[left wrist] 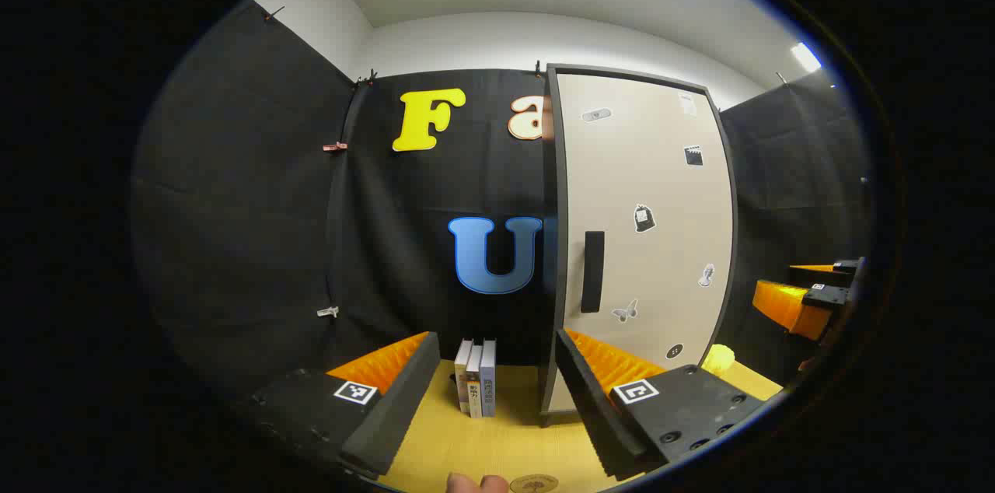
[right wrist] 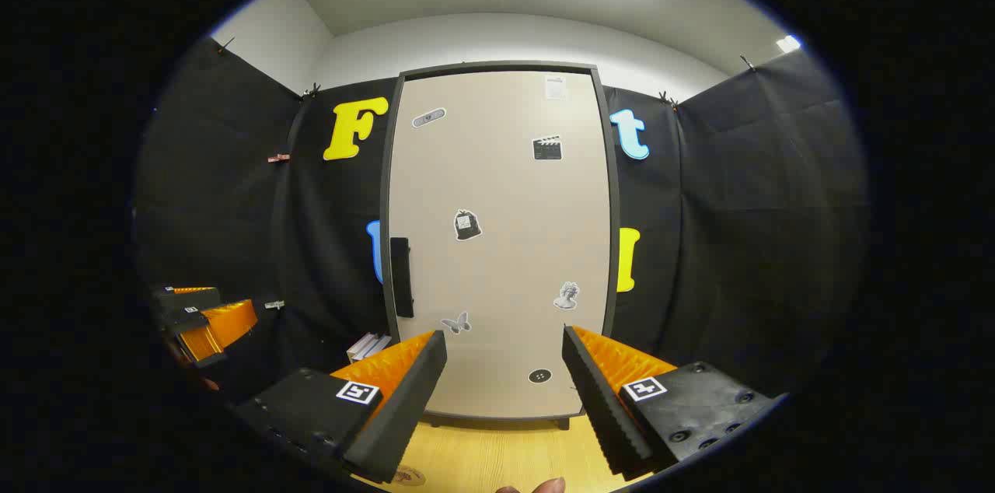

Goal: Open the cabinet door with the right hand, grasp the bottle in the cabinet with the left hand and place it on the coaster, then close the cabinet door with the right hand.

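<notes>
A tall beige cabinet door (right wrist: 501, 244) with a dark frame and small stickers stands shut straight ahead in the right gripper view. Its black handle (right wrist: 400, 277) runs vertically at the left edge. My right gripper (right wrist: 504, 345) is open and empty, held apart from the door, fingers framing its lower part. In the left gripper view the same door (left wrist: 645, 229) stands to the right, with its handle (left wrist: 592, 271). My left gripper (left wrist: 496, 349) is open and empty. The round coaster (left wrist: 534, 484) lies on the wooden table just below it. The bottle is hidden behind the door.
Three books (left wrist: 476, 388) stand upright on the wooden table (left wrist: 497, 438) left of the cabinet. A yellow object (left wrist: 719, 357) sits by the cabinet's right foot. The other gripper (left wrist: 808, 298) shows far right in the left gripper view. Fingertips (left wrist: 474, 484) show at the bottom edge.
</notes>
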`<state>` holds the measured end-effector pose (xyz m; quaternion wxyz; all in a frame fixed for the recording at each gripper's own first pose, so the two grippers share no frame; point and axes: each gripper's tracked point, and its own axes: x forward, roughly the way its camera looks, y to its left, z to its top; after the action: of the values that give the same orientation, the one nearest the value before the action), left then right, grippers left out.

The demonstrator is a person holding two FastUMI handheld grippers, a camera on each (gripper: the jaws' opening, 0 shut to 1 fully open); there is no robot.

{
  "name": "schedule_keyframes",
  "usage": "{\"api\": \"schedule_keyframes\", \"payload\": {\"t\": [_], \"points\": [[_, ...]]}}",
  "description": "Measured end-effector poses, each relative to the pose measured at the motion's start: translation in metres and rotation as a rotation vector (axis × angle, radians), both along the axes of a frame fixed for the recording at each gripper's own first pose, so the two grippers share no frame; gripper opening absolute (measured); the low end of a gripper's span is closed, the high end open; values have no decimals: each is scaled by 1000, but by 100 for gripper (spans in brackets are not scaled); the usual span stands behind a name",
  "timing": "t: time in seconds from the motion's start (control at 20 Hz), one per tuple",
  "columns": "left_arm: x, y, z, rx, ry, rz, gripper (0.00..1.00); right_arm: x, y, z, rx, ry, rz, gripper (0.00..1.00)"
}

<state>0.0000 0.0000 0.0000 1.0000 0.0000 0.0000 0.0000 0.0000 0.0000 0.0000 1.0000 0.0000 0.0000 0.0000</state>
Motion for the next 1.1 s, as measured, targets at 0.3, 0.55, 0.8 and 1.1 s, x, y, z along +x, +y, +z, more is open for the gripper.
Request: {"api": "schedule_keyframes", "payload": {"t": [0.3, 0.55, 0.8, 1.1], "points": [[-2, 0, -2, 8, 3, -18, 95, -4, 5, 0, 5, 1, -9, 98], [-4, 3, -2, 10, -1, -20, 94, -8, 5, 1, 8, 1, -17, 98], [-7, 6, 0, 14, -2, -22, 94, -9, 9, 1, 8, 3, -17, 98], [-6, 10, 1, 21, -7, -19, 94, -9, 18, -3, 24, 20, 10, 97]]}}
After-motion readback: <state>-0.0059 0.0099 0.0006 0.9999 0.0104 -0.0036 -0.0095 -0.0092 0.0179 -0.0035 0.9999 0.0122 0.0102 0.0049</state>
